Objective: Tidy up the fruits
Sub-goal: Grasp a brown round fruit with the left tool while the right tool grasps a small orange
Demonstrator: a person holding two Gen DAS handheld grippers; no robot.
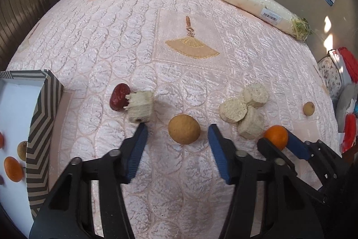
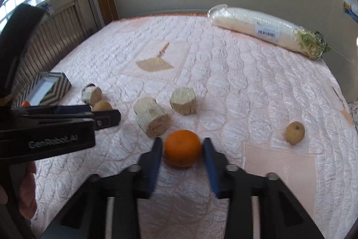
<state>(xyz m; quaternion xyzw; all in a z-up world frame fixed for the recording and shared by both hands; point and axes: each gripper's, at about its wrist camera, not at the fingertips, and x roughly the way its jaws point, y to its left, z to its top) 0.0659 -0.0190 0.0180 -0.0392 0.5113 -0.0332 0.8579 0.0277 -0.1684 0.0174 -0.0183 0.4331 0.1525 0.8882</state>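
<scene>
Fruit lies loose on the pink quilted bedspread [image 1: 111, 41]: a tan round fruit [image 1: 184, 128] sits between the blue pads of the left gripper [image 1: 177, 134], whose jaws stand wider than it with a gap on both sides, touching nothing. The right gripper [image 2: 181, 147] brackets a tangerine [image 2: 182, 147] with its 2 pads narrowed to the fruit's sides, right pad at the skin (contact on the left is too blurred to confirm). At far left the striped box [image 1: 42, 118] holds another tangerine [image 1: 13, 169].
</scene>
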